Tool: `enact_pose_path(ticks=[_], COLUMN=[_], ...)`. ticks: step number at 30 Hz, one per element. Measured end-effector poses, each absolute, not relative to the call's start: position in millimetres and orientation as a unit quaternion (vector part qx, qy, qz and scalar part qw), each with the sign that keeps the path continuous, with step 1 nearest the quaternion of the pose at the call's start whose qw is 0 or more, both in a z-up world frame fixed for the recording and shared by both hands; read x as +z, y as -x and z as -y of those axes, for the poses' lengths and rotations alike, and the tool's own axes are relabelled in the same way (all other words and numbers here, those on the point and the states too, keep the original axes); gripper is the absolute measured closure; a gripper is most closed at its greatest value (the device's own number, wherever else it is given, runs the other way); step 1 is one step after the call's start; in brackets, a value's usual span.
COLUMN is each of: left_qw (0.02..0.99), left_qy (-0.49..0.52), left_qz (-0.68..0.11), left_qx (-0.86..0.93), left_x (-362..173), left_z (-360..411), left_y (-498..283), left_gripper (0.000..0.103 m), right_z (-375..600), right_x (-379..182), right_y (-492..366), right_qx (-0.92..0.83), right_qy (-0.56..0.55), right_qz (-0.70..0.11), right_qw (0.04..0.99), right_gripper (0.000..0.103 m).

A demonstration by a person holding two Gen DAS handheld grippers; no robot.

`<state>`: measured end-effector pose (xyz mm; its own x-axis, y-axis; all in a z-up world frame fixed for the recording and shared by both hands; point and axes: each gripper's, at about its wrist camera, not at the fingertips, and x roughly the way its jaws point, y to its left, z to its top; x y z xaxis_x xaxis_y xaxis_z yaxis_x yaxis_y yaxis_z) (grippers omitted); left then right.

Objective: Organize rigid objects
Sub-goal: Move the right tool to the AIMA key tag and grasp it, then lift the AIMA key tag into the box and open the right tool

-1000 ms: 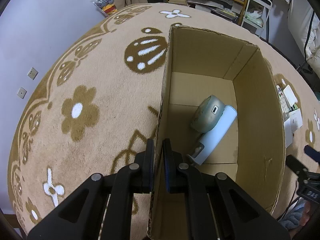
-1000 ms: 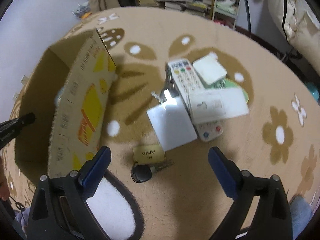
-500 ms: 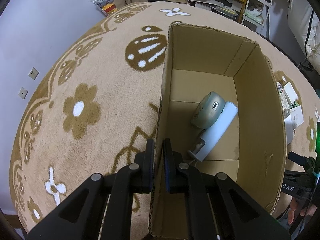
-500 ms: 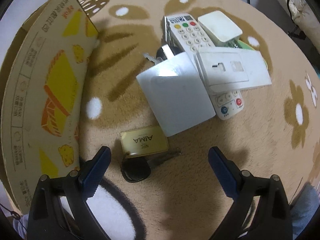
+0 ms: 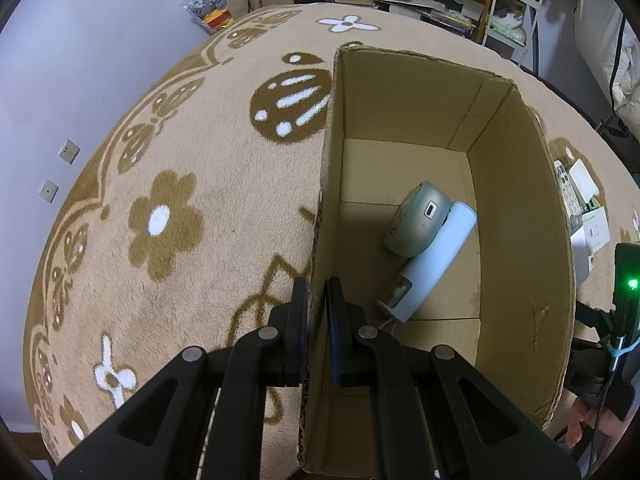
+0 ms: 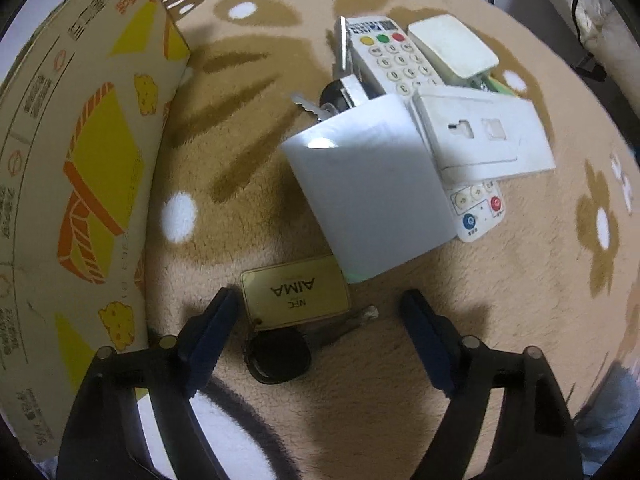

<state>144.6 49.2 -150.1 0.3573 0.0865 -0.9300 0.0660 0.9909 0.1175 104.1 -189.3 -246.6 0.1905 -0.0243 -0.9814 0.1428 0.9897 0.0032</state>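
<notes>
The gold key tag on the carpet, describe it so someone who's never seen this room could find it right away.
Start at the printed cardboard box standing on the beige flowered carpet, then look beside it to the pile of white plastic devices. Just in front of that pile lies the flat gold rectangular key tag, lettered AIMA and ringed to a black-headed key; nothing else there is gold.

Open carpet [image 6: 460, 320] is left at three o'clock of the key tag [image 6: 295, 298] — at nine o'clock passage is blocked by the cardboard box [image 6: 80, 168] wall.
</notes>
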Motion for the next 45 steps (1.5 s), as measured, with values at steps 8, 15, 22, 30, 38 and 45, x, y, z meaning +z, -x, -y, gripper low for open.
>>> enact_pose_path(ticks=[8, 15, 22, 30, 38, 45], left_qw=[0.822, 0.821, 0.821, 0.821, 0.821, 0.821], left_qy=[-0.076, -0.069, -0.067, -0.068, -0.067, -0.061], left_qz=[-0.565, -0.566, -0.567, -0.566, -0.567, -0.568], left_qx=[0.011, 0.011, 0.011, 0.010, 0.009, 0.008], left_x=[-151, -151, -151, -151, -151, -151], left_z=[-47, -49, -47, -47, -49, -49], left_y=[-144, -144, -143, -143, -144, -144], left_gripper=[0.094, 0.094, 0.094, 0.094, 0.094, 0.094], right_z=[166, 167, 174, 173, 167, 196], right_x=[-248, -244, -238, -227, -214, -194], right_y=[-106, -104, -105, -100, -104, -103], right_qx=[-0.059, -0.054, -0.024, 0.000, 0.006, 0.002], right_qy=[-0.018, -0.022, -0.041, -0.068, -0.066, -0.074], right_qz=[-0.625, -0.628, -0.636, -0.636, -0.628, -0.612], right_qw=[0.778, 0.776, 0.770, 0.769, 0.775, 0.787], right_gripper=[0.024, 0.042, 0.044, 0.044, 0.044, 0.045])
